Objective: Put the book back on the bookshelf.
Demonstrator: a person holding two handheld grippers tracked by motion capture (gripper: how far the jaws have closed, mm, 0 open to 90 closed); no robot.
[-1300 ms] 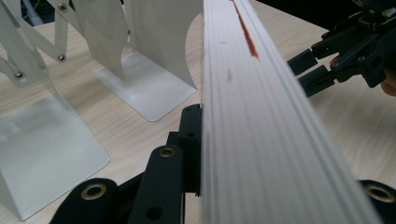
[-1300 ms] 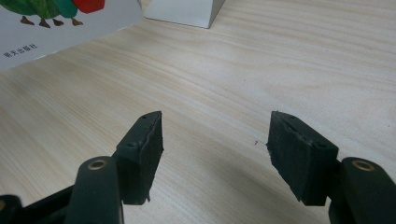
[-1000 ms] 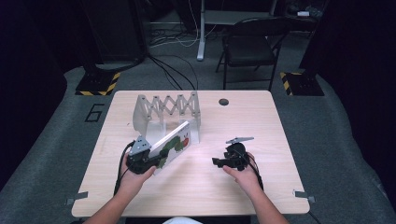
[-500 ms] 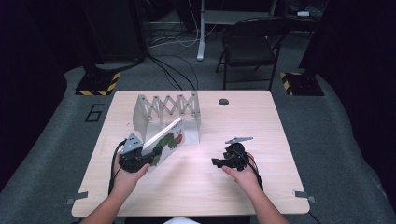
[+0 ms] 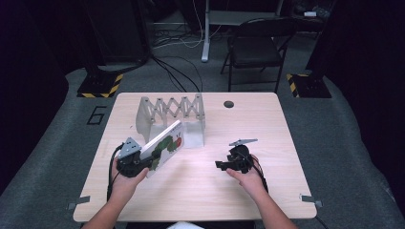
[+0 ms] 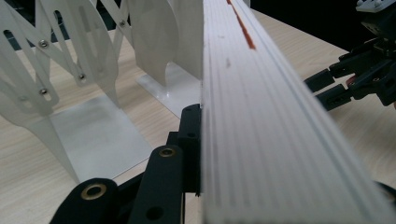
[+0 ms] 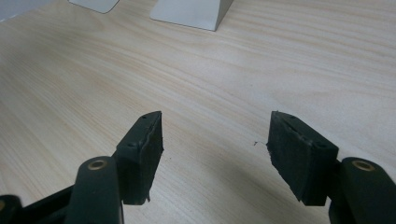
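The book (image 5: 165,145), a thick white board book with a green caterpillar and a red patch on its cover, is off the table (image 5: 200,200), tilted, its far end raised toward the white accordion rack (image 5: 172,114) and just in front of it. In the left gripper view the book's page edge (image 6: 261,121) runs up the middle as a stack of white layers with a red streak near the top, and 1 black jaw presses flat against its left face; the other jaw is hidden behind the book. The left gripper (image 5: 138,160) is clamped on the book's near end, held in the person's left hand (image 5: 125,183), below and to the left of the rack. The rack stands at the back of the table, with crossed white slats and upright dividers on flat base plates; 2 of these plates (image 6: 100,135) lie just left of the book in the left gripper view. The right gripper (image 5: 228,164) rests low over the table well to the right of the rack's near corner, in the person's right hand (image 5: 248,179), apart from the book. Its 2 jaws stand partly apart with bare wood between them, holding nothing (image 7: 215,140). A small dark round grommet (image 5: 229,103) sits in the tabletop to the right of the rack.
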